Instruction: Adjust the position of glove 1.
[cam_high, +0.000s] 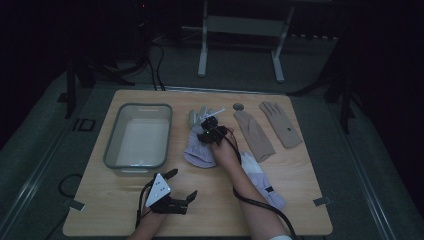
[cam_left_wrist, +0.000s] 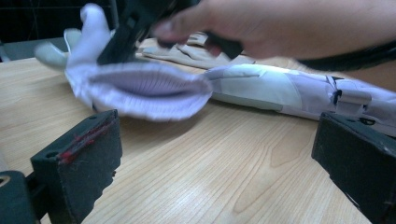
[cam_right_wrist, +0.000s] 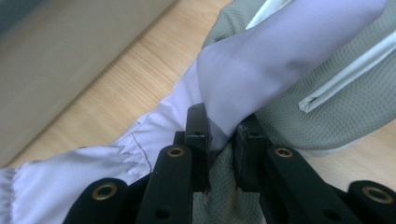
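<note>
Pinching only a fold of the lilac glove (cam_right_wrist: 261, 70) in the clenched right gripper (cam_right_wrist: 223, 140), risking slippage near the bin (cam_high: 138, 137); left gripper (cam_left_wrist: 210, 168) idling released.

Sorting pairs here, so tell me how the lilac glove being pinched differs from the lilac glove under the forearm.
The pinched lilac glove is lifted with its cuff gaping; the glove under the forearm lies flat. The pinched one is free; the other is partly covered by the arm. Both are lilac with grey panels.
</note>
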